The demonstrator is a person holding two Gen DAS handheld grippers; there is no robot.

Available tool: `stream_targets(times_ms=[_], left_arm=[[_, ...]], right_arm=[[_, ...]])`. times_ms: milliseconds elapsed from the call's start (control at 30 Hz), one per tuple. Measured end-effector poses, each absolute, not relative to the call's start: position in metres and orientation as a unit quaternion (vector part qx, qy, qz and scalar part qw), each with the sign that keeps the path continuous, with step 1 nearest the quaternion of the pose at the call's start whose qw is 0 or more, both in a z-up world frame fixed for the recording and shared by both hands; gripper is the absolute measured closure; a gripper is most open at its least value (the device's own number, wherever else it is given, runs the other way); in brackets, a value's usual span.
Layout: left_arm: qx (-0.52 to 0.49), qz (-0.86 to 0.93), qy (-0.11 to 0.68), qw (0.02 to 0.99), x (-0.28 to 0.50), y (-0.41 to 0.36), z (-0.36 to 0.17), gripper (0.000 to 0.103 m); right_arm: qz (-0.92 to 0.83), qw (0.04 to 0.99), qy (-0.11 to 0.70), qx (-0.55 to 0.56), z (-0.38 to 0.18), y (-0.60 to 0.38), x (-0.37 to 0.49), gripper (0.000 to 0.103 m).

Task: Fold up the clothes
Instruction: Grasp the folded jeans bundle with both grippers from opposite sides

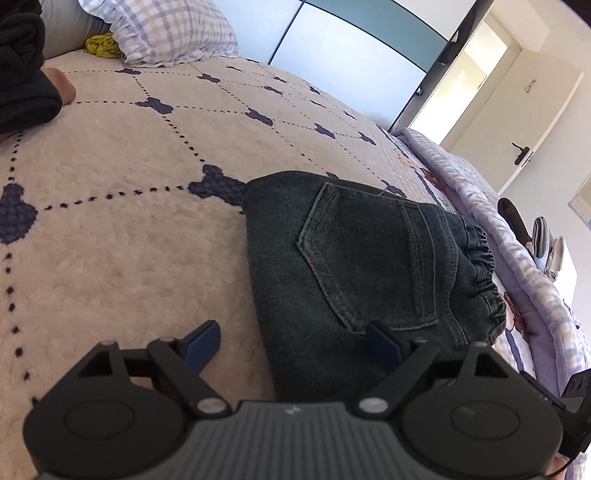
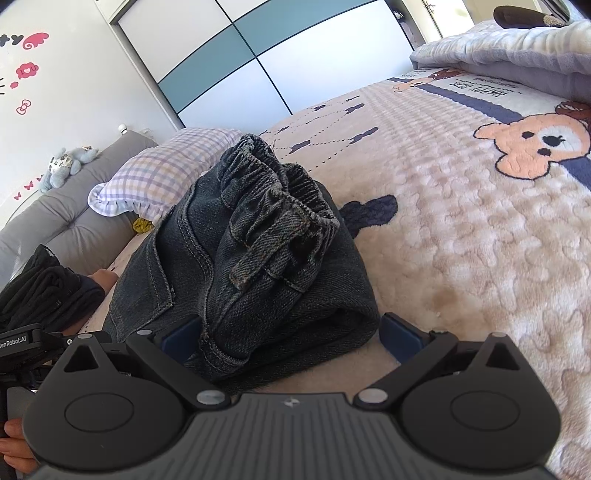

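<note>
We see a pair of dark jeans, folded into a thick bundle, lying on a bed covered with a beige fleece blanket patterned with dotted lines and navy bear shapes. Taking the jeans as our landmark and reading the left wrist view from left to right: a dark sleeve lies far off at the upper left; a small yellow-green cloth and a checked pillow sit well beyond the bundle at the head of the bed; the left gripper hangs low at the near edge of the jeans with its blue fingers spread wide, one over bare blanket just beside the fold, the other over the denim below the back pocket, neither pressing on the cloth. To the right of the jeans a lilac quilt lies along the bed's edge, with a white door beyond. In the right wrist view, again from left to right, a grey headboard with a small plush toy on it stands far behind the bundle; the same checked pillow lies just past the gathered elastic waistband, which faces us on top of the fold. The right gripper straddles the near end of the jeans, fingers wide apart; the denim sits between them ungripped, with a clear gap at the right finger. A stitched teddy bear marks the blanket well to the right.
</note>
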State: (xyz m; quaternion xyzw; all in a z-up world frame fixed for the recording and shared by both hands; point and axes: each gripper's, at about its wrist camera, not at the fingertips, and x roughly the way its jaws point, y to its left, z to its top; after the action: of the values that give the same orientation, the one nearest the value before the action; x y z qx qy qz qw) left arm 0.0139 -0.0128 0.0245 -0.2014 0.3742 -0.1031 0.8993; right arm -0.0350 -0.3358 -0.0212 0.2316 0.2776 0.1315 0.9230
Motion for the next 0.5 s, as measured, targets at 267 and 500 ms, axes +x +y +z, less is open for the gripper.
stream_targets(times_ms=[267,500], left_arm=[[-0.285,-0.148,0.392,0.862,0.030,-0.010,0.015,0.013],[-0.334,-0.168,0.400,0.837,0.042,-0.012,0.003,0.019]], right_arm=[[0.143,0.909,0.282,0.271,-0.019,-0.342,-0.029,0.000],[0.147,0.884,0.279,0.346,-0.020,-0.349,-0.002,0.000]])
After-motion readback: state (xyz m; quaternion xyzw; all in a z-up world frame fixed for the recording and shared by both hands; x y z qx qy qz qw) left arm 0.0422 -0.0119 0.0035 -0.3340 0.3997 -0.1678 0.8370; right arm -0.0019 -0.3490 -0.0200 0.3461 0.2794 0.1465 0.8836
